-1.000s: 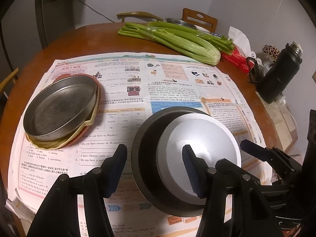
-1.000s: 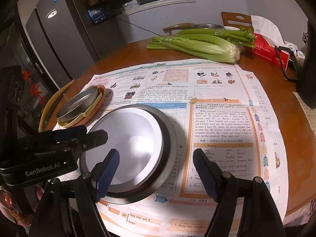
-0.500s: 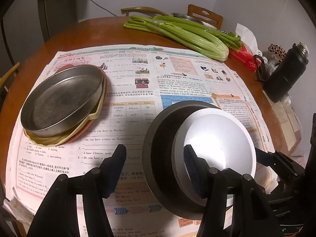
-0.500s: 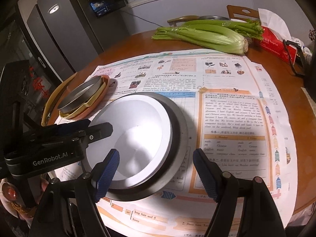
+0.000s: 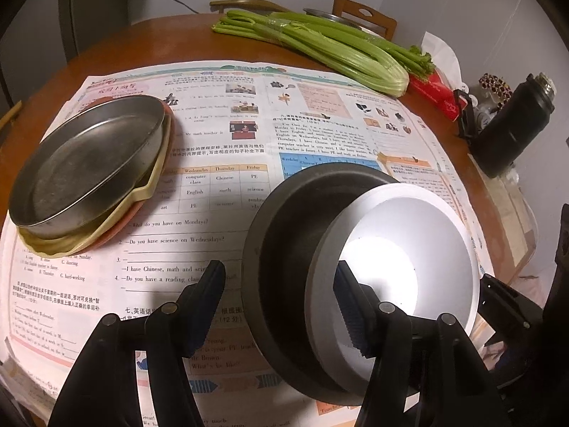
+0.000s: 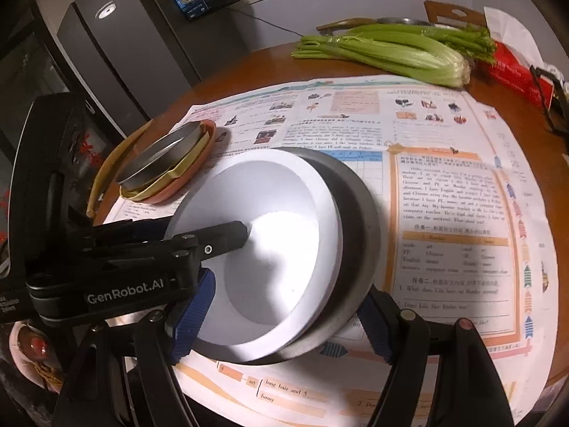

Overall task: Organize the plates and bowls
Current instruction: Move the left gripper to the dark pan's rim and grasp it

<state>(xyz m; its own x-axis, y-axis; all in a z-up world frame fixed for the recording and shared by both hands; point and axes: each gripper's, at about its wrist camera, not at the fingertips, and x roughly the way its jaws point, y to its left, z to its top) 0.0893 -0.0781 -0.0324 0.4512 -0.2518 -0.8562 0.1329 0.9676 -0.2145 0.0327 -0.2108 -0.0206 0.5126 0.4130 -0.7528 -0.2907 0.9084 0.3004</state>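
A white bowl sits nested in a dark grey bowl on the newspaper. My left gripper is open and straddles their near left rims. One of its fingers is inside the white bowl, and the other stands clear of the dark wall. In the right wrist view that inner finger reaches over the white bowl. My right gripper is open, with the near edge of the dark bowl between its blue pads. A metal pan tops a cream plate and a reddish plate at the left.
Newspaper covers the round wooden table. Celery lies at the back, a red tissue pack and a black flask at the right. Chairs stand behind the table, a fridge to the left.
My left gripper has sunk toward the bowls, and one finger now dips inside the white one. In the right view the bowls loom larger and now lie between that gripper's fingers.
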